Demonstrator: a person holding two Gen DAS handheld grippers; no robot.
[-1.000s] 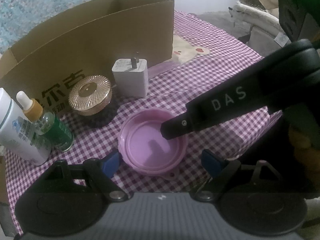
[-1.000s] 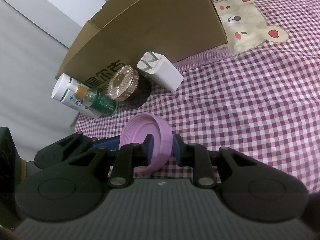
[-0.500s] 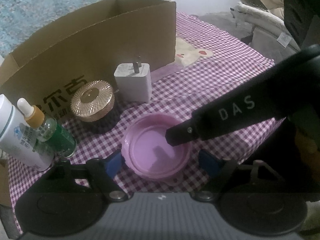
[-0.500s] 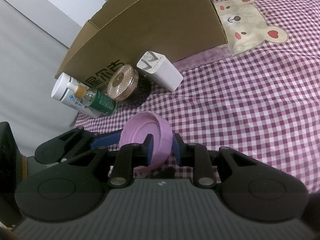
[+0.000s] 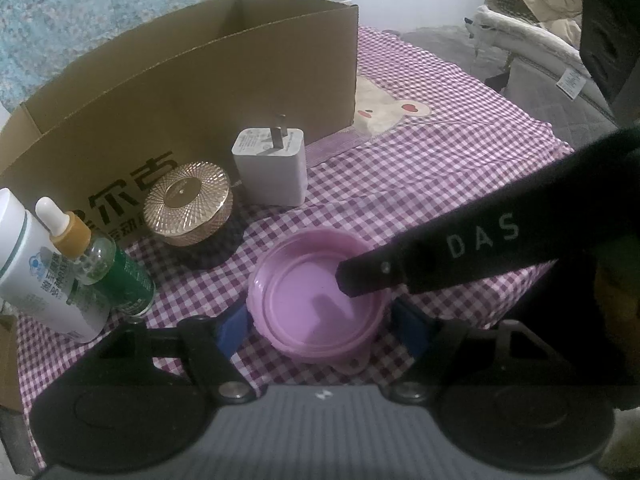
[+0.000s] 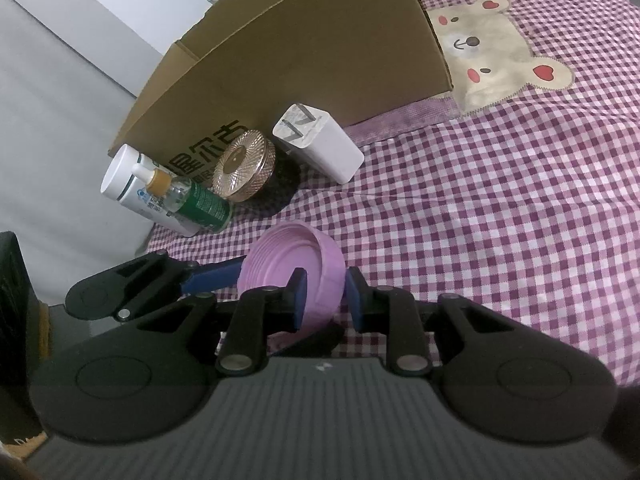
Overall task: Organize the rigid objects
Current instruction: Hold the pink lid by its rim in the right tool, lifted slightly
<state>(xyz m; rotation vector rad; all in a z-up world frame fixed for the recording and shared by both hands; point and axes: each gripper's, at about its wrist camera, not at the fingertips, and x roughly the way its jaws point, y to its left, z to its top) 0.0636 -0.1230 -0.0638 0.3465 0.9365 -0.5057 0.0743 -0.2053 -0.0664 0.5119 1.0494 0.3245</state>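
One box [image 5: 192, 80], one charger [image 5: 272, 172], one gold jar [image 5: 188, 204], one white bottle [image 5: 28, 264], one dropper bottle [image 5: 100, 268], one pink lid [image 5: 312, 304], two grippers: left [image 5: 320, 322], right [image 6: 322, 298].

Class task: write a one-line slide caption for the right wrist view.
Right gripper pinches the pink lid's rim, cardboard box behind.

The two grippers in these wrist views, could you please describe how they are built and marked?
Both are alike: the left gripper and the right gripper each have a ribbed grey body, round black housings at either side, black linkage arms with silver pivot pins, and blue finger pads. One finger's outer side carries white letters, DAS. No cables or sleeves are visible.
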